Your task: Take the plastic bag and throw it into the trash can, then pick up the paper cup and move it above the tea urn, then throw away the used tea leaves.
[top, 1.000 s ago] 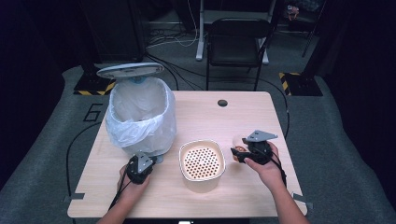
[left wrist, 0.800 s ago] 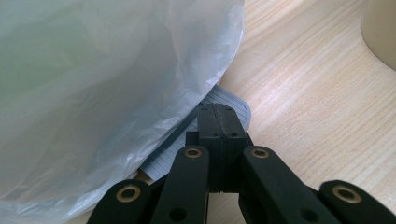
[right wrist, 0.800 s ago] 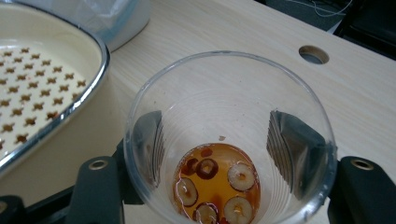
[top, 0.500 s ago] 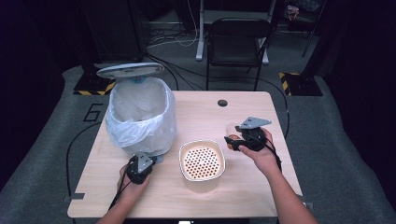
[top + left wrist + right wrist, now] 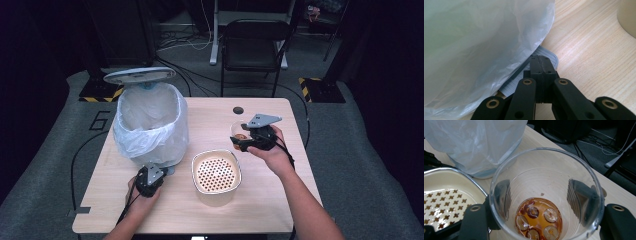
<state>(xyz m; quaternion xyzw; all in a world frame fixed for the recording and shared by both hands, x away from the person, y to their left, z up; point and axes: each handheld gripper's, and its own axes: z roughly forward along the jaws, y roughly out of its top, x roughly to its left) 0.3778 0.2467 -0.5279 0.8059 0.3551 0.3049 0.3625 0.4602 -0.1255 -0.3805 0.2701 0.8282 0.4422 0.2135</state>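
At centre right of the high view, the right gripper [image 5: 239,142] pinches a clear cup [image 5: 546,195] of brown liquid and fruit slices (likely for straining) beside the perforated bowl [image 5: 216,172], while the left gripper [image 5: 541,65], pressed together, rests on the bin's pedal [image 5: 547,55], apparently to hold the lid open.

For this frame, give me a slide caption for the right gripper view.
Right claw grips a clear plastic cup of amber liquid and round slices beside a perforated cream strainer bowl.

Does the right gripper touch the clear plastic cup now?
Touching. The right gripper view shows the right gripper with both pads pressed against the outside wall of the clear cup.
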